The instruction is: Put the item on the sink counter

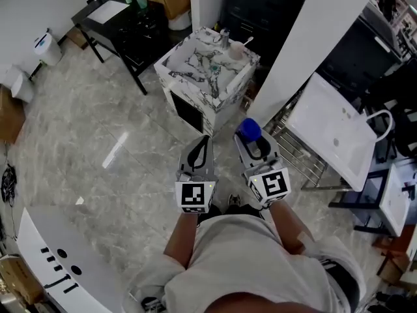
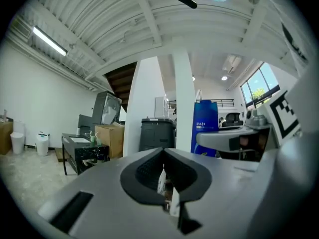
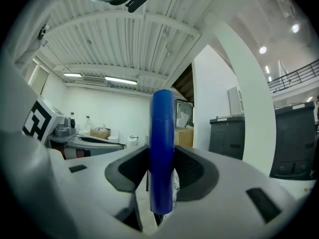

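Observation:
In the head view my right gripper (image 1: 250,139) is shut on a blue, upright, bottle-like item (image 1: 248,130) with a round top. The right gripper view has that blue item (image 3: 162,153) standing tall between the dark pads of the right gripper (image 3: 162,185). My left gripper (image 1: 201,143) sits beside it, jaws together and empty. In its own view the left gripper (image 2: 168,190) is shut on nothing. A marble-patterned sink counter (image 1: 195,67) with a faucet (image 1: 225,38) stands on the floor ahead of both grippers, some way off.
A white pillar (image 1: 319,38) rises right of the marble counter. A white basin (image 1: 335,132) rests on a metal rack at the right. At the far left stand a black desk (image 1: 124,25) and a white bin (image 1: 47,47). A white panel (image 1: 52,259) lies at the lower left.

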The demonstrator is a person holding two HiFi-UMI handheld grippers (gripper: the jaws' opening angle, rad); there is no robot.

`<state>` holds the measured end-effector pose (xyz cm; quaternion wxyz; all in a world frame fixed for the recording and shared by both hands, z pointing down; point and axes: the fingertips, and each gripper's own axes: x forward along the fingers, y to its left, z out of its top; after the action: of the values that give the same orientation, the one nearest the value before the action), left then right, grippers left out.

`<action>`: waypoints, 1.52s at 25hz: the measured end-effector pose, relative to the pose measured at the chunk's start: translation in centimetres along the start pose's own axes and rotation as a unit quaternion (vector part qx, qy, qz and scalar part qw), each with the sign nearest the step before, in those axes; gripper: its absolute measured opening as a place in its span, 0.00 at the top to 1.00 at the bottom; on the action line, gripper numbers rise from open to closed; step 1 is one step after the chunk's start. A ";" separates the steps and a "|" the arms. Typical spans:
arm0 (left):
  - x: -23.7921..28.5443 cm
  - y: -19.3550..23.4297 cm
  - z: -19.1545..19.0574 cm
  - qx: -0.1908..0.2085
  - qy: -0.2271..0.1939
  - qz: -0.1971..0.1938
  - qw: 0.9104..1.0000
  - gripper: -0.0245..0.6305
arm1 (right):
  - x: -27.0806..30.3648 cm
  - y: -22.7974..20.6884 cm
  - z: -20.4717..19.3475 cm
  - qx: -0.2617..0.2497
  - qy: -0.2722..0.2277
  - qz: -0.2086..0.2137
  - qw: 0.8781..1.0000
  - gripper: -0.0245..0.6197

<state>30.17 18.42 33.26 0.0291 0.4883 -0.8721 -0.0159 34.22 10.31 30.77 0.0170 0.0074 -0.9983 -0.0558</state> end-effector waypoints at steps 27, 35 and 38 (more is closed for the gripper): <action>-2.0 13.4 -3.9 -0.005 0.044 0.032 0.998 0.95 | 11.9 4.6 -1.9 0.016 0.003 0.020 1.000 0.72; 5.6 16.1 -3.4 0.001 0.061 -0.013 0.998 0.95 | 18.2 0.6 -2.5 0.021 0.005 0.019 1.000 0.72; 9.3 16.5 -3.1 0.007 0.064 -0.028 0.998 0.95 | 20.9 -2.0 -2.8 0.018 0.008 0.020 1.000 0.72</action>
<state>11.49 19.12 37.64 0.0804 0.5128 -0.8545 0.0208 13.49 7.69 34.04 0.0255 -0.0121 -0.9989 -0.0379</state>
